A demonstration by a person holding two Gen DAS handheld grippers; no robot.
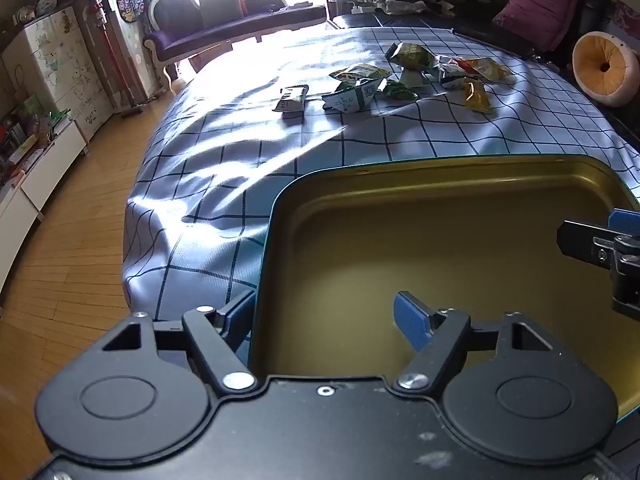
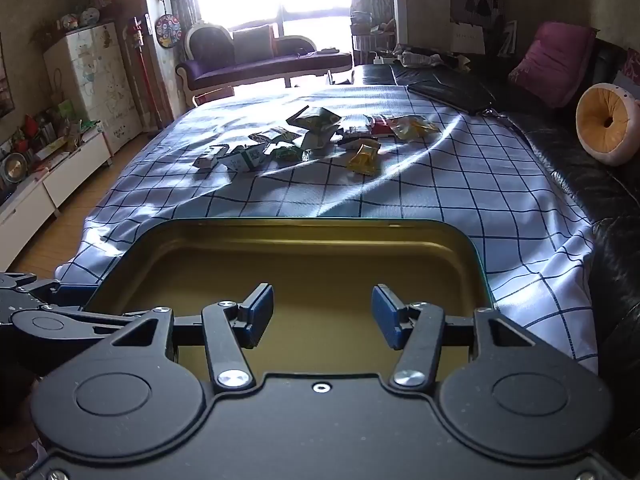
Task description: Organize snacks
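Currently, your left gripper (image 1: 326, 320) straddles the tin tray's (image 1: 440, 168) left wall, fingers spread. Your right gripper (image 2: 322, 316) hangs open over it; snack packets (image 2: 304, 136) lie at 12 o'clock.

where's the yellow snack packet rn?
In the right wrist view the yellow snack packet lies on the checked cloth, at the near right edge of the snack pile, beyond the empty tin.

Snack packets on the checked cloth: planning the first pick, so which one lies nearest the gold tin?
The bright yellow crinkled packet, lying alone at the front right of the pile, nearest the gold-lined metal tin; the green and white packets sit farther back.
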